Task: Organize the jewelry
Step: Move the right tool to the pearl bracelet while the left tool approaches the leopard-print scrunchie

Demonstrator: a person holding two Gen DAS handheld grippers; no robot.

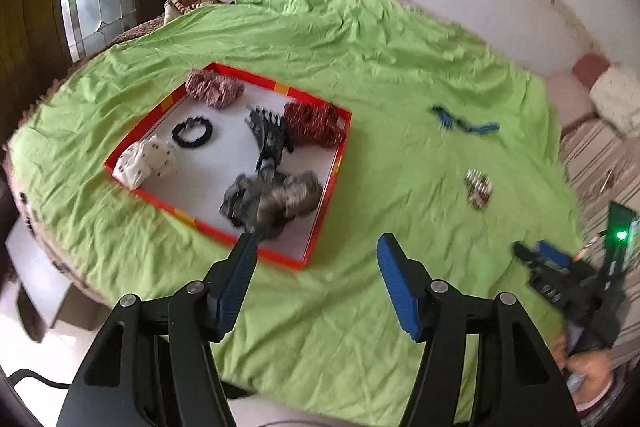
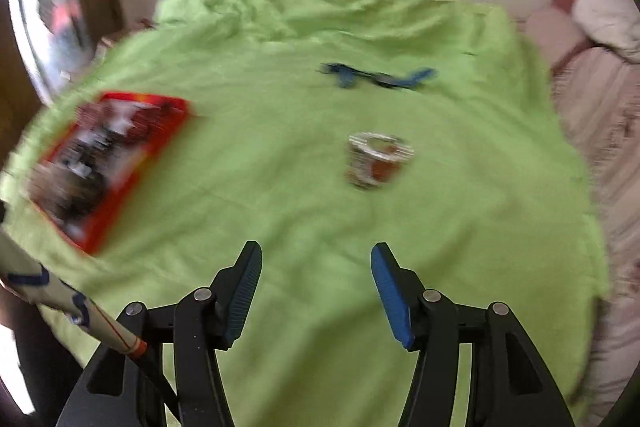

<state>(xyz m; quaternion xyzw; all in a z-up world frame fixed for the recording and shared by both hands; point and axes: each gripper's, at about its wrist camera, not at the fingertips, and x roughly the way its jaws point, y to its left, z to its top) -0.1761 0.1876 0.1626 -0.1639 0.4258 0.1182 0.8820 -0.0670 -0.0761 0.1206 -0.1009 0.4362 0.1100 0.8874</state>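
Left hand-held gripper (image 1: 316, 287): jaws apart, nothing held, hovering over green sheet (image 1: 360, 327) near front corner of tray (image 1: 320, 227). Right hand-held gripper (image 2: 316, 291): jaws apart too, empty, aimed across the bed at the bangles (image 2: 376, 161). Tray sits on bed left of centre and holds grey scrunchie (image 1: 272, 203) at near edge, claw clip (image 1: 270, 135) mid-tray, white scrunchie (image 1: 146, 161) and black band (image 1: 193, 133) to left, two red scrunchies (image 1: 314, 125) toward the back. Still outside tray: bangles, right of tray and well apart from it; blue necklace (image 2: 380, 77) farther back. Judgement: next pick is the bangles, w/ right gripper, as they lie nearly straight ahead of it. Recommend approach from above, fingers straddling the stack, close firmly since stack looks loose and may scatter; carry low to tray, release in bare floor area. Right view is motion-blurred; bangle count not determinable.
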